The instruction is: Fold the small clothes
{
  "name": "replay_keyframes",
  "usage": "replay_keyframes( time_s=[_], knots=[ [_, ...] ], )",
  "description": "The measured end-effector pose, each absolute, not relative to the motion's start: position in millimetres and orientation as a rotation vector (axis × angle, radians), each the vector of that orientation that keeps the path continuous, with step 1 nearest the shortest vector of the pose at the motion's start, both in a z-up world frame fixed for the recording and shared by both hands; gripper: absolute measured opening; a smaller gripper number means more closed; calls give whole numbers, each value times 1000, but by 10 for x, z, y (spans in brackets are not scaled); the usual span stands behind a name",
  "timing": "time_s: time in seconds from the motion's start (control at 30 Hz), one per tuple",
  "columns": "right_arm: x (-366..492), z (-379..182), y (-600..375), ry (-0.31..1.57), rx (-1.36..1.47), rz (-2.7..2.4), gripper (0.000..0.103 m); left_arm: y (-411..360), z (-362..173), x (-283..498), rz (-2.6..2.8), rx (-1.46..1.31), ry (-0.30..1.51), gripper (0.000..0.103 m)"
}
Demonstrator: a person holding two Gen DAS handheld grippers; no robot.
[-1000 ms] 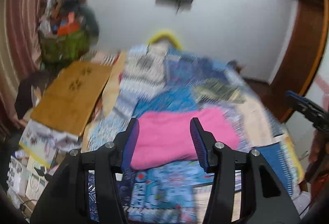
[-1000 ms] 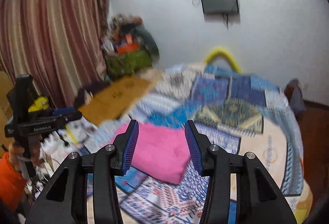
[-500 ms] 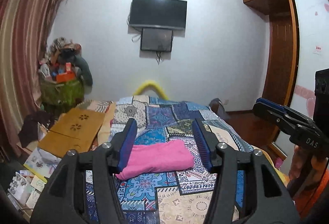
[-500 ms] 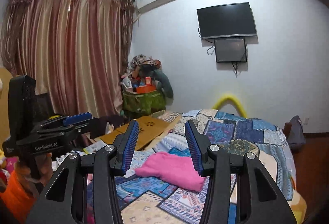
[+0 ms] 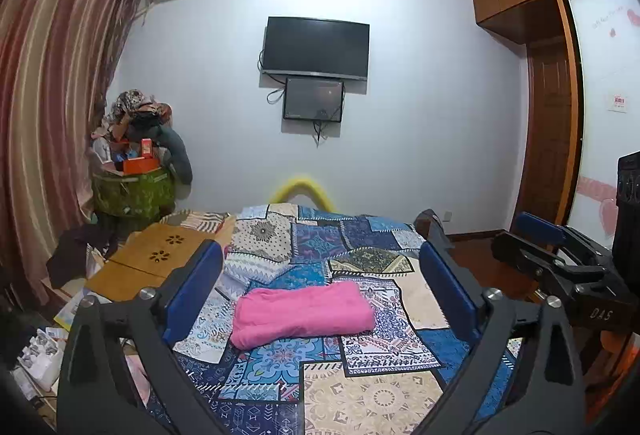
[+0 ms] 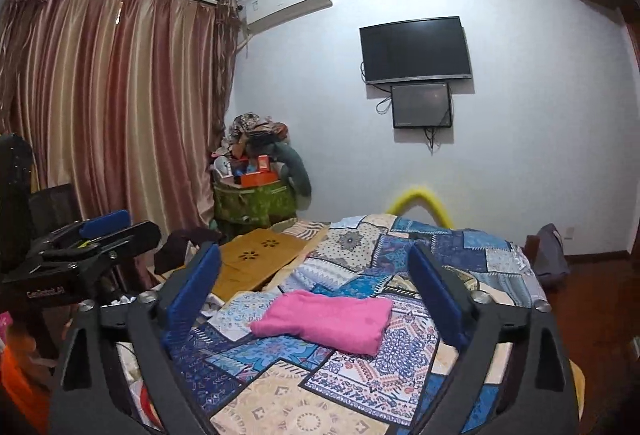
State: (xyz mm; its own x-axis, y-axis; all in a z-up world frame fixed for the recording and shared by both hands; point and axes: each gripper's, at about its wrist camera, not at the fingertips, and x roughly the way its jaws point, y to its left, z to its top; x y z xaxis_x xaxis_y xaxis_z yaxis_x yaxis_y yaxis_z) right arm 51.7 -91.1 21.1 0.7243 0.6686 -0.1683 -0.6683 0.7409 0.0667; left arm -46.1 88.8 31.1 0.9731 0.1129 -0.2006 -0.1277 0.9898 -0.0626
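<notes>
A pink garment [image 5: 304, 309] [image 6: 332, 319] lies folded into a thick rectangle on the patchwork bedspread [image 5: 372, 391] [image 6: 280, 407]. My left gripper [image 5: 320, 253] hovers well back from it. Its jaws are opening wide and nothing is between them. My right gripper [image 6: 314, 253] is just as far back, its jaws also opening wide and empty. Neither gripper touches the garment. In the left wrist view the right gripper [image 5: 528, 239] shows at the right edge. In the right wrist view the left gripper [image 6: 104, 235] shows at the left edge.
A wooden lap table [image 5: 156, 259] lies at the bed's left side. Behind it a green bag [image 5: 132, 191] is heaped with things, beside a striped curtain [image 6: 120, 107]. Boxes clutter the floor at the lower left [image 5: 40, 355]. A wooden wardrobe [image 5: 548, 139] stands on the right.
Both grippers have drawn back from the pink garment and risen, and the views now take in the wall. Both pairs of jaws have spread from half open to wide.
</notes>
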Motion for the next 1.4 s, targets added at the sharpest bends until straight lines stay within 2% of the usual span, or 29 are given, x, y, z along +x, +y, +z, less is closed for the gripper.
replay_keyframes(
  time_s=[1.4],
  knots=[
    [486,185,-954,206,6,713,101,839,187,-310,107,-66,235,103]
  ],
)
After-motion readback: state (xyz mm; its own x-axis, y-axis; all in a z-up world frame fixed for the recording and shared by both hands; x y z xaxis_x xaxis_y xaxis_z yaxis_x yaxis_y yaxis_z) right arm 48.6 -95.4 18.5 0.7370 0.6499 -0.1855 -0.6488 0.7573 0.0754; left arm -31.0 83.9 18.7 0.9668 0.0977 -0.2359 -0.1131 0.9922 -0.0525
